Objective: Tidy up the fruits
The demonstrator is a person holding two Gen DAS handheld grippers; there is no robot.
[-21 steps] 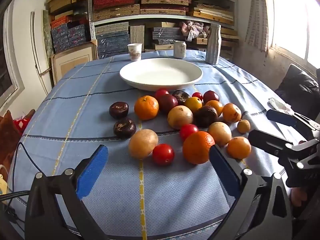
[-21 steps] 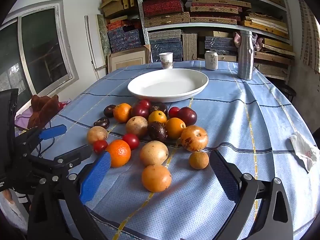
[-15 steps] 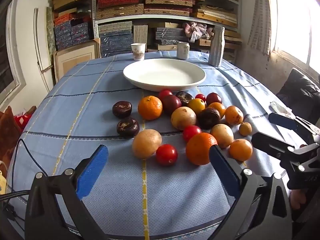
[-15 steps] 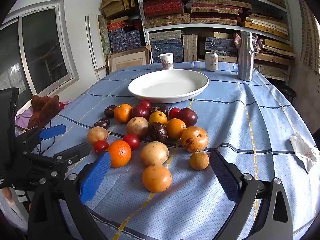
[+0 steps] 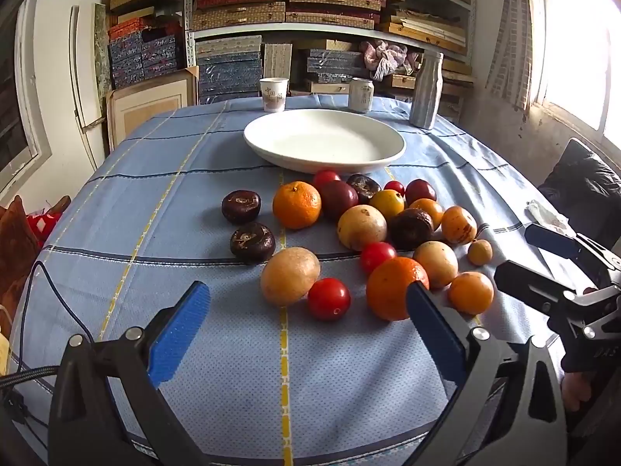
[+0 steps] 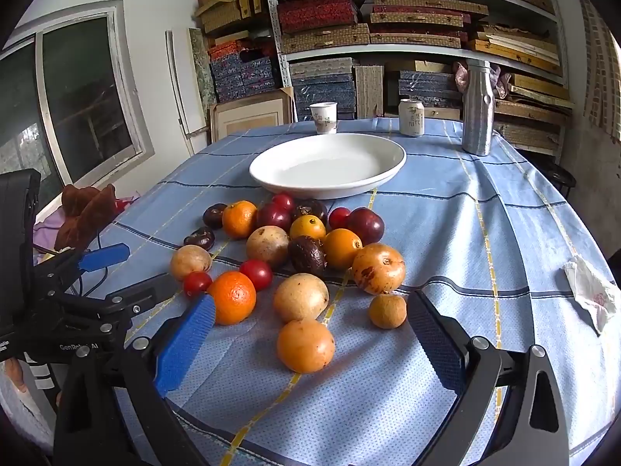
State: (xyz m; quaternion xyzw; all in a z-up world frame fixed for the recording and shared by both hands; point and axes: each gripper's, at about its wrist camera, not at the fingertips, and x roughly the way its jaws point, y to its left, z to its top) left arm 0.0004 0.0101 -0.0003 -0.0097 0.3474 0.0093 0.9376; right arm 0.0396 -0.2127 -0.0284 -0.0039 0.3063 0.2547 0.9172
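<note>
While nothing has been picked up yet, both tools hang low over the near edge of the worktop [image 5: 116,202], which wears a blue woven cloth crossed by yellow and dark stripes. Furthest left, the left gripper [image 5: 302,322] has its jaws spread wide and empty, blue ribbed pads facing in; a tan fruit [image 5: 289,281] and a glossy tomato [image 5: 329,298] lie just beyond the gap, so I judge one of them is the likely first pick. Left of the pile, two dark wrinkled fruits [image 5: 240,206] sit a little apart from the rest. Next comes the main cluster [image 6: 306,248], loose on the cloth and touching in places: dimpled oranges, smooth plums, small tomatoes, speckled tan rounds. All are rounded and would roll if nudged, which argues for a square grip across the middle. Behind the pile, a broad, shallow white plate [image 6: 392,163] stands bare, presumably the place the fruit is meant to go. Beyond it stand a paper cup [image 6: 324,117], a can [image 6: 411,117] and a metal bottle [image 6: 477,108]. On the right, the right gripper [image 6: 310,336] is likewise wide open and holds nothing, with an orange fruit [image 6: 306,345] lying just ahead of its pads. A crumpled tissue [image 6: 592,295] lies far right.
</note>
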